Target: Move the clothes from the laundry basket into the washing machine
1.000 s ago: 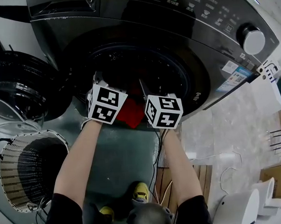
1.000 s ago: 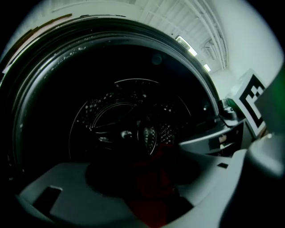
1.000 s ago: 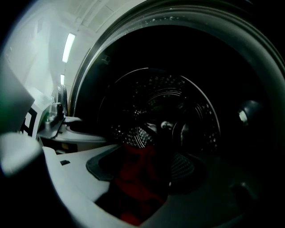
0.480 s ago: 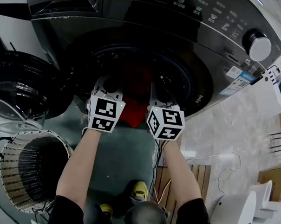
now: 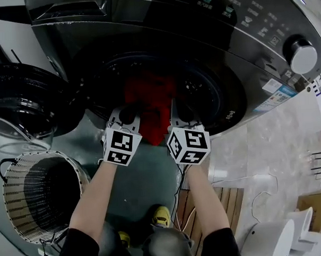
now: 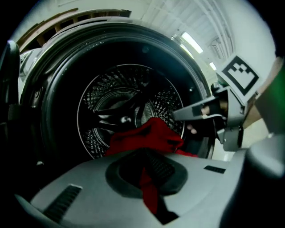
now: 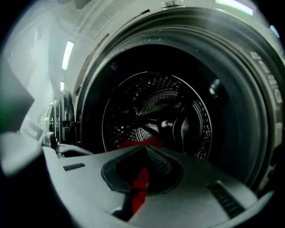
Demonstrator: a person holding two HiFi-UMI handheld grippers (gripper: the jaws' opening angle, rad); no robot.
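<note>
Head view: both bare forearms reach forward side by side, and each hand carries a tool with a white cube of black square markers. The left tool (image 5: 127, 113) and the right tool (image 5: 177, 112) point about level at the round opening of the dark grey front-loading washing machine (image 5: 236, 36), close to each other.

Between them hangs the soft red cloth garment (image 5: 151, 106). It is bunched and folded at the lower edge of the opening, partly inside and partly hanging out over the rim.

In the left gripper view the two grey jaws are closed on a thin red strip of this garment. In the right gripper view the jaws are also pressed together on another red strip.

Behind the cloth is the shiny perforated metal drum (image 6: 116, 102), with raised ribs.

The round glass door (image 5: 21, 99), dark and glossy, stands open at the left. Below it, on the floor, stands the white woven laundry basket (image 5: 11, 181), with its inside dark.
</note>
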